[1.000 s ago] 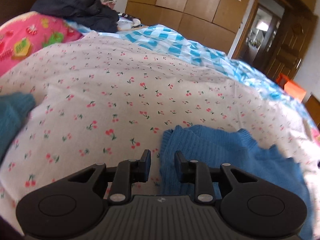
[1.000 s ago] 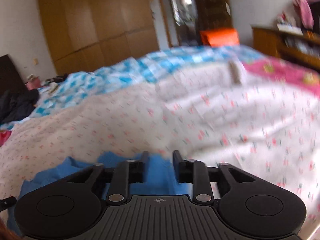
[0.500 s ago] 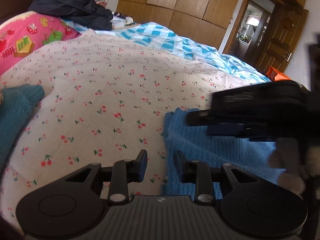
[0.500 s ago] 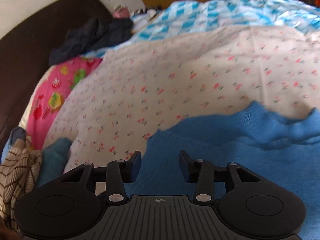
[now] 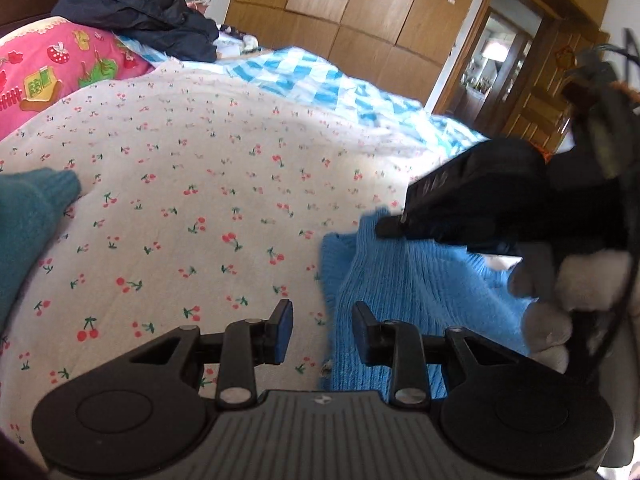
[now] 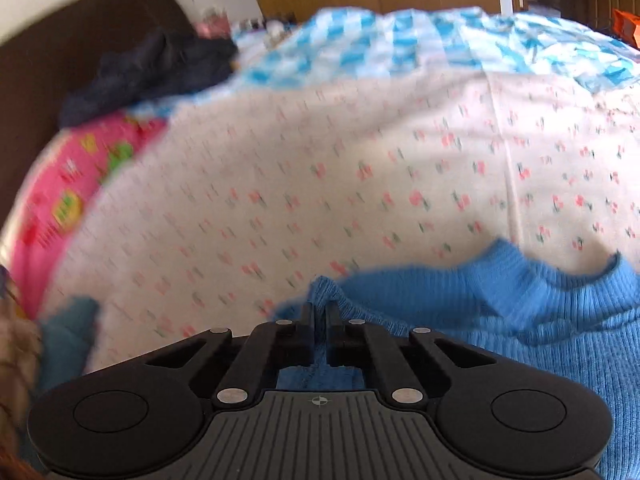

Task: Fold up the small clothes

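A bright blue ribbed knit sweater [image 5: 404, 280] lies on the cherry-print bedspread [image 5: 208, 184]. My left gripper [image 5: 322, 330] is open and empty, low over the sweater's left edge. My right gripper [image 6: 319, 314] is shut on a bunched corner of the blue sweater [image 6: 540, 320], at its left edge. In the left wrist view the right gripper [image 5: 386, 227] comes in from the right, its tip on the sweater's far corner, with a gloved hand behind it.
A teal knit garment [image 5: 28, 220] lies at the left of the bedspread; it also shows in the right wrist view [image 6: 68, 332]. A pink fruit-print pillow [image 5: 60, 68], dark clothes [image 5: 144, 16] and a blue checked quilt [image 5: 320, 80] lie beyond. Wooden wardrobes [image 5: 360, 12] stand behind.
My right gripper swung left to the sweater's left corner and closed on it. My left gripper opened a little wider and stayed over the sweater's edge.
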